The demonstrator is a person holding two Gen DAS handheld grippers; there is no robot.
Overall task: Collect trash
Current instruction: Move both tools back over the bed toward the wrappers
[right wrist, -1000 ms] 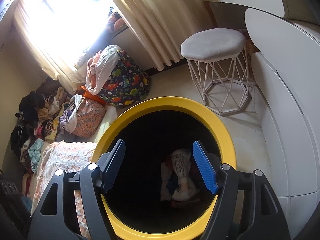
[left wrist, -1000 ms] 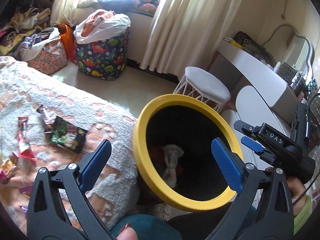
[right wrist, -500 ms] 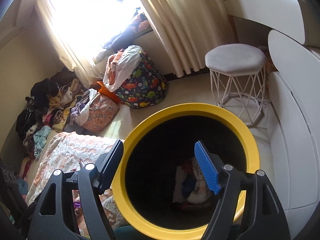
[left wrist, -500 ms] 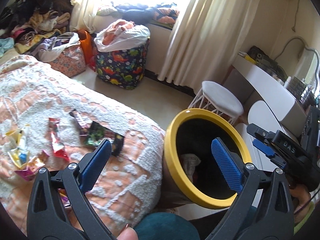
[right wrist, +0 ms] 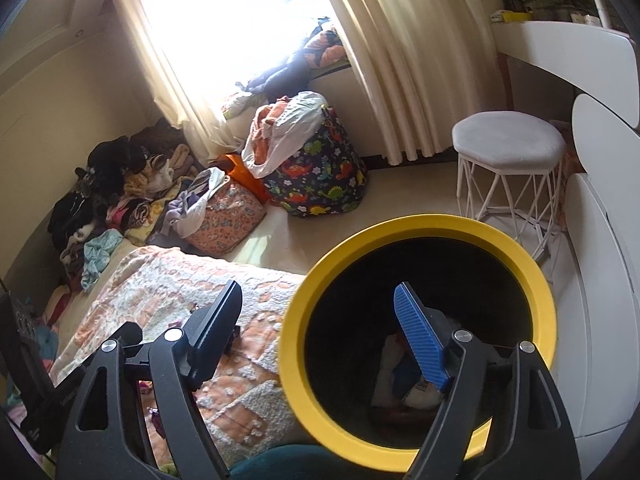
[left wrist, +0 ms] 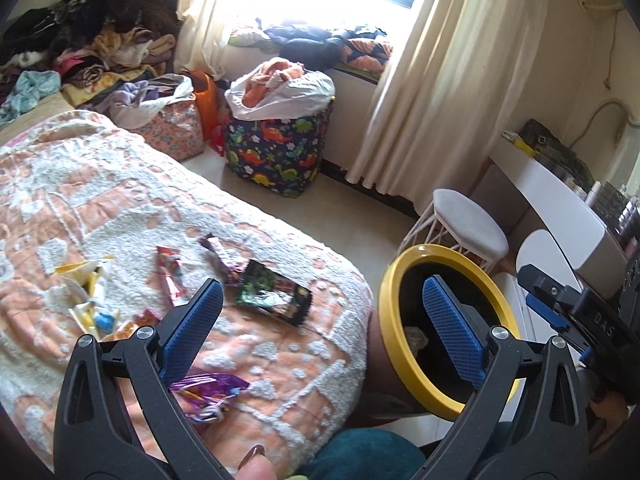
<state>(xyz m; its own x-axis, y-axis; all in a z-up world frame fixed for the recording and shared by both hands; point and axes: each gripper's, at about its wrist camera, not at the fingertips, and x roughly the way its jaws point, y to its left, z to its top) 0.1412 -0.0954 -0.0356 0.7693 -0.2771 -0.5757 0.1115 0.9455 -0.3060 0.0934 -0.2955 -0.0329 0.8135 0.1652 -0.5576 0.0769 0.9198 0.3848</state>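
With both tongs, left gripper (left wrist: 318, 322) and right gripper (right wrist: 320, 326), released and empty, the right's jaws having just widened, we approach the crinkled black foil wrapper (left wrist: 274, 297) at 11 o'clock of the yellow-rimmed black bin (left wrist: 400, 344), pinching 1 edge.

Wrappers (left wrist: 276, 298) on bed, yellow-rimmed bin (left wrist: 404, 364) beside.

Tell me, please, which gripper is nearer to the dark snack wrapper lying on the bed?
Left. The left gripper hangs over the bed with the dark snack wrapper just ahead of its fingers. The right gripper sits over the yellow-rimmed bin, off the bed's edge.
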